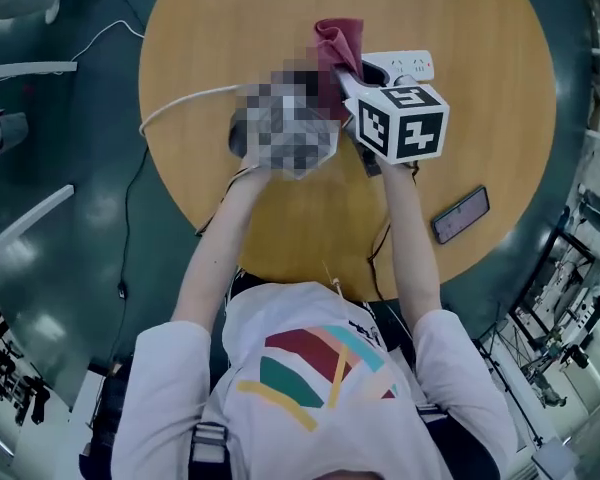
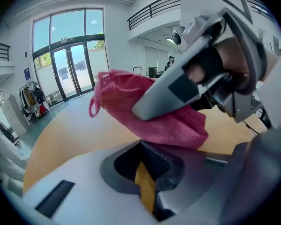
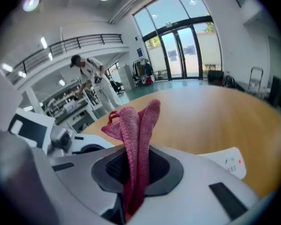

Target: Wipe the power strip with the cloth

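Observation:
A red cloth [image 1: 338, 40] stands up from my right gripper [image 1: 348, 80], which is shut on it; its marker cube [image 1: 404, 120] sits nearer me. In the right gripper view the cloth [image 3: 136, 128] is pinched between the dark pads of that gripper [image 3: 136, 168] and rises in two folds. The white power strip [image 1: 402, 65] lies on the table just right of the cloth, and its end [image 3: 228, 160] shows low at the right. My left gripper [image 2: 143, 165] faces the cloth [image 2: 152, 114] from close by, jaws together with nothing seen between them. A mosaic patch covers it in the head view.
The round wooden table [image 1: 280, 28] carries a dark phone [image 1: 461, 214] near its right front edge. A white cable [image 1: 180, 100] runs from the middle off the left edge. Grey floor surrounds the table; racks and equipment stand at the far right.

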{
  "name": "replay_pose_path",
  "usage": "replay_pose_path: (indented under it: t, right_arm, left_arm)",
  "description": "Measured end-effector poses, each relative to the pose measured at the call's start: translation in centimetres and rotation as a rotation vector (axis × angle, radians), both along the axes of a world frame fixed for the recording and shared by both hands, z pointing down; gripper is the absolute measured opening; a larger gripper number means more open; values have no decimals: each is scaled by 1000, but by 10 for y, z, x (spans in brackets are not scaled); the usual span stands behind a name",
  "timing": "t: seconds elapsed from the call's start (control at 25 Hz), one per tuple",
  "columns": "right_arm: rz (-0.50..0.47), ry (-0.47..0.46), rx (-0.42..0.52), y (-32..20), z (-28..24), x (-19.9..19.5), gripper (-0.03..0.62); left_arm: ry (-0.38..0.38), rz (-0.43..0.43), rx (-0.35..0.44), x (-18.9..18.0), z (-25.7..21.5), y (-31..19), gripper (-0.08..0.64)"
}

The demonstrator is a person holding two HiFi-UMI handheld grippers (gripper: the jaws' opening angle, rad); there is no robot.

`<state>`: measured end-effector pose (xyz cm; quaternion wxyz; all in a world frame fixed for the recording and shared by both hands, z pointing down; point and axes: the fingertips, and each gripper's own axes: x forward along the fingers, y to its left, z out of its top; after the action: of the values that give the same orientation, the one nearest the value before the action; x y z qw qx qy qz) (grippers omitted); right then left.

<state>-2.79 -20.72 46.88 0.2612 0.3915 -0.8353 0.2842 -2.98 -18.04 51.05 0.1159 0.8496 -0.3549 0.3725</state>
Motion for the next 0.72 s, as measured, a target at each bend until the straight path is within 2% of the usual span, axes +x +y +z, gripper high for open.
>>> replay_pose_path:
  t: [0.12,0.2,0.28,0.44,0.6,0.72]
  right_arm:
    - [-45,218,105,-2,9,-3,39]
    - [-65,266,132,1,7,-4,40]
    - [-79,273,123,5,9,-3,40]
    - [-128,265,94,20,18,-2,39]
    - [-133,191,29,43,21,4,40]
    - [-119,171,-8,50,30,12,39]
  left_arm:
    - [5,11,16,-6,1,0,29]
    - [-1,25,38,-5,-1,2,29]
    - [-1,28,46,-6,1,1,29]
    - [28,5,7,-8,6,0,29]
    - [33,10,1,-9,5,2,29]
    - [45,12,0,-10,6,-3,29]
